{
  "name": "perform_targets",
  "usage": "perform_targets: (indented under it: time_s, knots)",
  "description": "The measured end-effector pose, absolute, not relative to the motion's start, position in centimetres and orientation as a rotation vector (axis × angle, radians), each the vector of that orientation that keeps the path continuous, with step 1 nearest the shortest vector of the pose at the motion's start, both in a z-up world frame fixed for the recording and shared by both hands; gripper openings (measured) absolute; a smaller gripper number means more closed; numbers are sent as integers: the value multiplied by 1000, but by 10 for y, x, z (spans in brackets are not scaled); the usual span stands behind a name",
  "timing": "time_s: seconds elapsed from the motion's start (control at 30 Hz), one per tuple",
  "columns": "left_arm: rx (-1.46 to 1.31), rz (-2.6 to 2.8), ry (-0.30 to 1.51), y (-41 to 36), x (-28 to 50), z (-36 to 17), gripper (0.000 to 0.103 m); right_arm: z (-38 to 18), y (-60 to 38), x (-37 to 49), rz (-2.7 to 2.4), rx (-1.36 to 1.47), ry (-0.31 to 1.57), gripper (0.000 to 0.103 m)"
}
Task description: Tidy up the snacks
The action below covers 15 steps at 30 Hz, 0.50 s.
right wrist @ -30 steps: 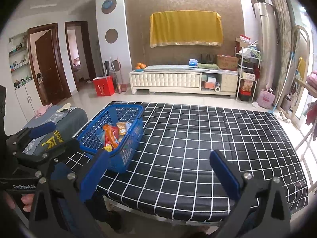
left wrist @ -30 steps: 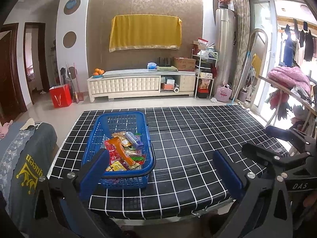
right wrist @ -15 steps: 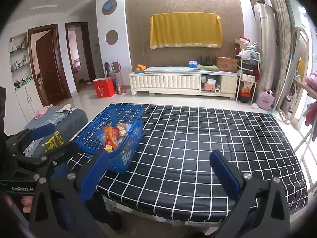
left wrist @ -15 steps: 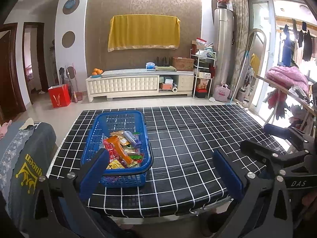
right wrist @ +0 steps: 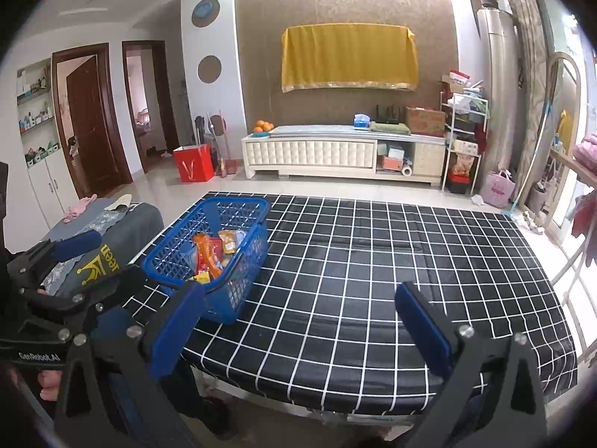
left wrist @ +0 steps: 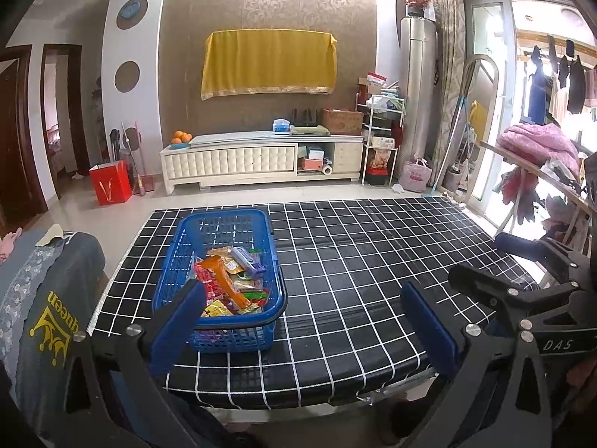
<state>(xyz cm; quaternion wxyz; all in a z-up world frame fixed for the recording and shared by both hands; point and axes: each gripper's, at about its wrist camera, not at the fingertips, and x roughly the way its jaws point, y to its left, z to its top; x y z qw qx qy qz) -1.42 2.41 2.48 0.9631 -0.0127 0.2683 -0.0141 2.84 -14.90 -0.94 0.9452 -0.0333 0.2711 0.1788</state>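
Note:
A blue plastic basket (left wrist: 175, 254) (right wrist: 168, 254) stands on the left part of a black table with a white grid (left wrist: 365, 261) (right wrist: 373, 261). Several snack packets (left wrist: 227, 280) (right wrist: 212, 254) lie piled in its near half. My left gripper (left wrist: 302, 321) is open and empty, held back at the table's near edge with its left finger in front of the basket. My right gripper (right wrist: 298, 324) is open and empty too, at the near edge to the right of the basket. Each view shows the other gripper at its side.
A chair draped with a grey "queen" cloth (left wrist: 44, 298) (right wrist: 97, 261) stands left of the table. Behind the table are tiled floor, a white cabinet (left wrist: 261, 160), a red bag (left wrist: 110, 186) and, at the right, a clothes rack (left wrist: 537, 156).
Both views have drawn back and risen slightly, so basket and table sit a little farther off. Both grippers stayed open and empty.

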Motion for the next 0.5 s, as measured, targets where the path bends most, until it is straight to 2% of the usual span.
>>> perform_targets:
  time_s: [0.5]
  knots:
    - [-33, -32, 538, 22, -18, 24, 103, -10, -148, 25, 362, -64, 561, 103]
